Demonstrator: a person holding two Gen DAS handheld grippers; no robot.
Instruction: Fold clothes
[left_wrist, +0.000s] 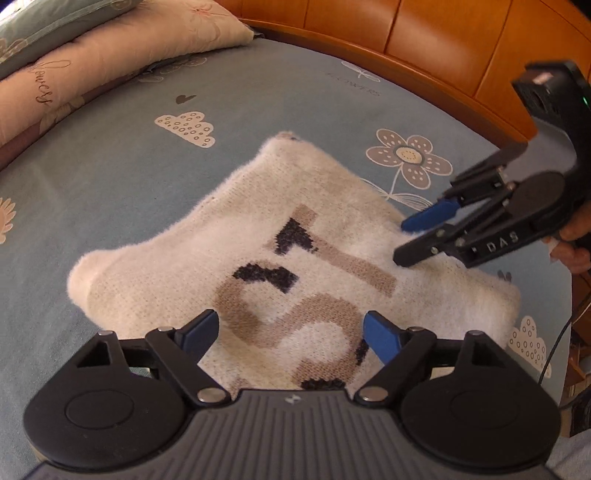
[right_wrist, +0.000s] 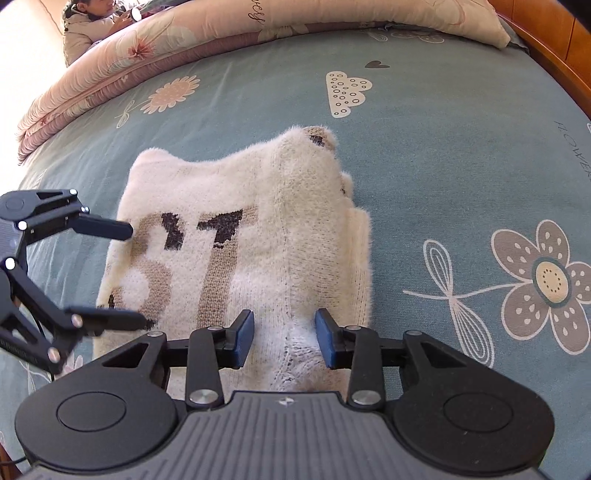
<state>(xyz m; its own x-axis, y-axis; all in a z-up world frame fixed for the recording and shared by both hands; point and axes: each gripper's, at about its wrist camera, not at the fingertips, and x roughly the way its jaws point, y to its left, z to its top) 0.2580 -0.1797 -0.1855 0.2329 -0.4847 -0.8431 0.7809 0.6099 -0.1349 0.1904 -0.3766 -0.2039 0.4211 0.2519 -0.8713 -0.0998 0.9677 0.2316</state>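
A fuzzy white sweater (left_wrist: 229, 236) with a beige and black knitted pattern lies folded on the blue-green bedsheet (left_wrist: 110, 177). My left gripper (left_wrist: 291, 332) hovers open over its near edge, jaws wide apart with nothing between them. My right gripper (left_wrist: 413, 236) comes in from the right, its tips at the sweater's right edge. In the right wrist view the sweater (right_wrist: 236, 206) stretches away, with a folded layer along its right side. The right gripper (right_wrist: 285, 332) stands open above that layer, blue pads on either side of it. The left gripper (right_wrist: 125, 275) is open at the sweater's left edge.
A pink flowered quilt (right_wrist: 147, 48) and pillows (left_wrist: 74, 48) lie along the far side of the bed. A wooden headboard (left_wrist: 424, 40) curves behind it. A person (right_wrist: 88, 26) sits beyond the quilt. A hand (left_wrist: 572, 240) holds the right gripper. The sheet around the sweater is bare.
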